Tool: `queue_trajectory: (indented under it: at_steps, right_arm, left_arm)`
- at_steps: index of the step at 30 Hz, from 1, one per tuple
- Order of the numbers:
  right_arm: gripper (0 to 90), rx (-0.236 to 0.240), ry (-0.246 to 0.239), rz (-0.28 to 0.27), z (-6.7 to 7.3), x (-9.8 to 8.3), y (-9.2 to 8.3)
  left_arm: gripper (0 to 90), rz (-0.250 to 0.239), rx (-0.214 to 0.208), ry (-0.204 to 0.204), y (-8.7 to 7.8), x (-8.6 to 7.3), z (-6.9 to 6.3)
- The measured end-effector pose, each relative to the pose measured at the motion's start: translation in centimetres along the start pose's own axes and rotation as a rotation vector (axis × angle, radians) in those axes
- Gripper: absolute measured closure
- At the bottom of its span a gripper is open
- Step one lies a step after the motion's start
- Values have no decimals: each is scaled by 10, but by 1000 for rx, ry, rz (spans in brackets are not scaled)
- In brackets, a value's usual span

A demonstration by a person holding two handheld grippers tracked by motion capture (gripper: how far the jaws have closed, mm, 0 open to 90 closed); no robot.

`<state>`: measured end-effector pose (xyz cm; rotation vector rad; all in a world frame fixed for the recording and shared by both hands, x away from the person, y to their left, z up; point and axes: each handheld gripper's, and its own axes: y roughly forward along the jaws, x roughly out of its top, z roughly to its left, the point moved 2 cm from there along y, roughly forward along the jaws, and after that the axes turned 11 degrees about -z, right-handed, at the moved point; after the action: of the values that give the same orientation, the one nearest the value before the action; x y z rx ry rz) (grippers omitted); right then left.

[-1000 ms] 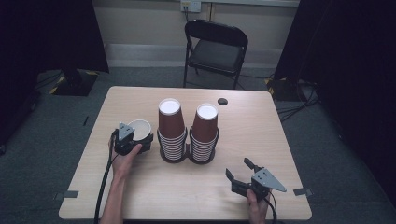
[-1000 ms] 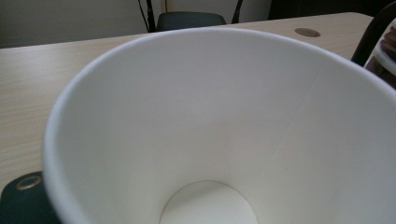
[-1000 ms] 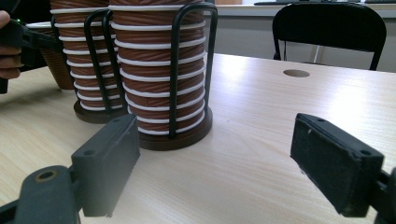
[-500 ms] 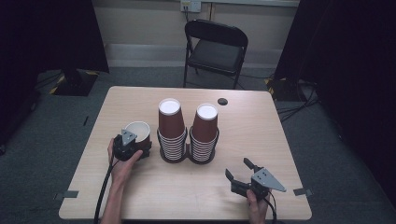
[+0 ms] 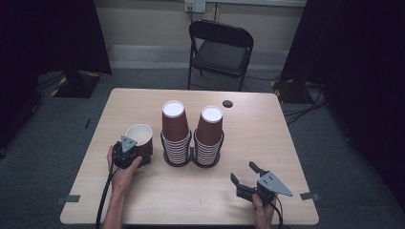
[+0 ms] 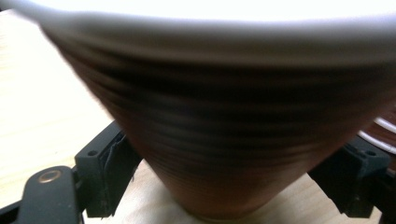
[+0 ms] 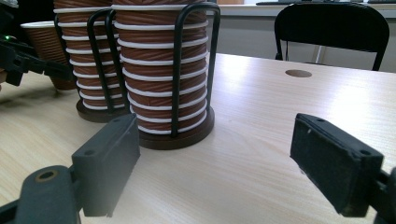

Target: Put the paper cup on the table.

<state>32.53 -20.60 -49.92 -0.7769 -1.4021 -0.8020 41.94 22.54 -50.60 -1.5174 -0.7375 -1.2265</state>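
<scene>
The tabletop (image 5: 267, 143) carries everything, and the landmark on it is the black wire cup holder (image 5: 191, 160) standing near its middle with two tall stacks of brown ribbed paper cups (image 5: 173, 129) in it. Left of that holder, just beside it and apart from its wire, stands the single brown cup (image 5: 141, 136), upright on its base with its white-lined mouth open to the ceiling. The left gripper (image 5: 128, 153) is at that cup from the near side; its jaws have just been closing and now sit against the lower wall on either side, low near the base, as the left gripper view shows (image 6: 243, 140). The right gripper (image 5: 252, 180) rests well to the right of the holder, toward the near edge, jaws spread wide with nothing between them.

The cup should be very light and thin-walled, so it will likely buckle under a firm squeeze, most easily at mid-height. The ribbing ought to give the pads (image 6: 109, 172) some bite, so little force is needed. The rolled rim and the base are the stiffest parts; the low hold is the sounder choice, though a tapered wall could slide upward out of a slack grip
</scene>
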Motion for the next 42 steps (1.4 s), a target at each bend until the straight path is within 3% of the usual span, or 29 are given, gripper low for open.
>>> queue_trajectory:
  at_steps: [6,7,14,20,24,27,30,31,36,37,42]
  right_arm:
    - [149,1,0,0,0,0,0]
    - [149,1,1,-1,0,0,0]
    - [149,0,0,-2,0,0,0]
    - [150,-3,0,-9,0,0,-1]
    - [150,-4,1,-10,0,0,-1]
    - [150,-5,3,-15,0,0,-1]
    - [150,-2,7,-15,-1,0,-2]
    - [150,-1,6,-14,-1,0,-1]
    - [150,-2,7,-14,-1,0,-1]
    - [150,-2,8,-15,-1,0,-1]
    - [150,2,4,-12,0,0,-1]
  left_arm:
    - [156,-16,2,-8,-8,-2,-1]
    - [156,-35,0,-37,-12,-3,0]
    - [156,-77,-11,-97,-29,-8,2]
    - [155,-112,-29,-101,-45,-12,-1]
    - [155,-131,-34,-79,-52,-12,-8]
    - [155,-163,-69,-105,-61,-11,-18]
    - [155,-178,-89,-105,-66,-11,-25]
    - [155,-189,-128,-101,-69,-12,-34]
    - [155,-183,-157,-85,-74,-15,-50]
    - [156,-169,-196,-68,-74,-15,-56]
    - [156,-176,-237,-91,-76,-16,-68]
